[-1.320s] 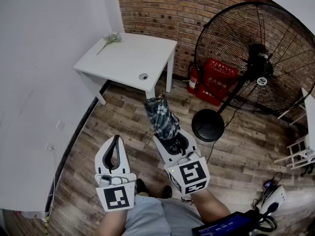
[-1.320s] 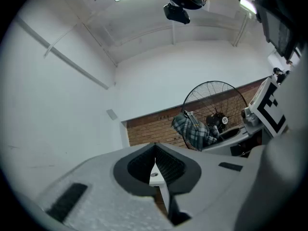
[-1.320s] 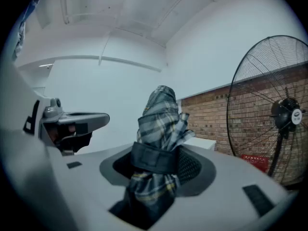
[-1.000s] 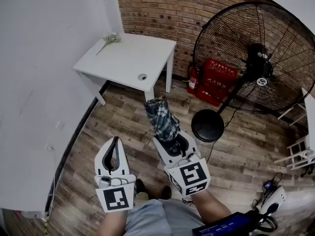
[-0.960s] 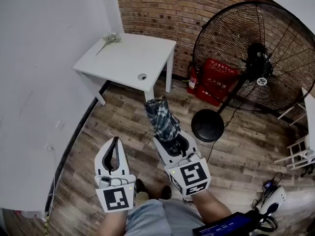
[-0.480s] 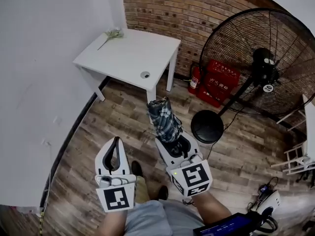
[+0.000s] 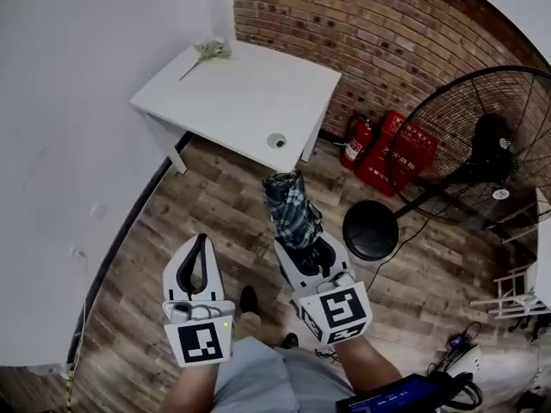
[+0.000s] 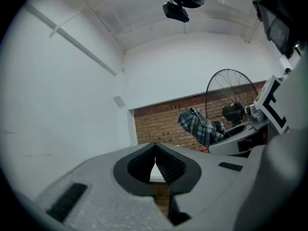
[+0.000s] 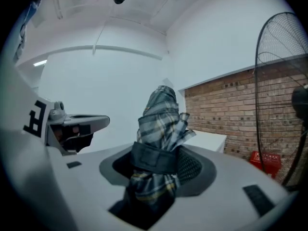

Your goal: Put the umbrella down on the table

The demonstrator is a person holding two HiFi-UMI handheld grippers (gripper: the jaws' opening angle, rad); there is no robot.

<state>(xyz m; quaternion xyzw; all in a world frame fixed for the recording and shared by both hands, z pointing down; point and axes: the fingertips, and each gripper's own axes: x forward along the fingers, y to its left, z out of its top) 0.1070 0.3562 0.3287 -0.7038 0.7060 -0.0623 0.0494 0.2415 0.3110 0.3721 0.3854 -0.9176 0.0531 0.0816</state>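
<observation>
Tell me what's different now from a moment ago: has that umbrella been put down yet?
Not yet. The person has walked toward the white table, which now looks nearer in the head view, while the fan has slid off to the right. Nothing was taken hold of or let go: the right gripper stays shut on the folded plaid umbrella, and the left gripper stays shut and empty.

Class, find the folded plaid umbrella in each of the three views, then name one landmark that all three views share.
Head view: umbrella at centre, gripped by the right gripper.
Left gripper view: umbrella right of centre, in front of the brickwork.
Right gripper view: umbrella at centre, clamped between the jaws.
Shared landmark: the brick wall, seen behind the umbrella in all three views.
</observation>
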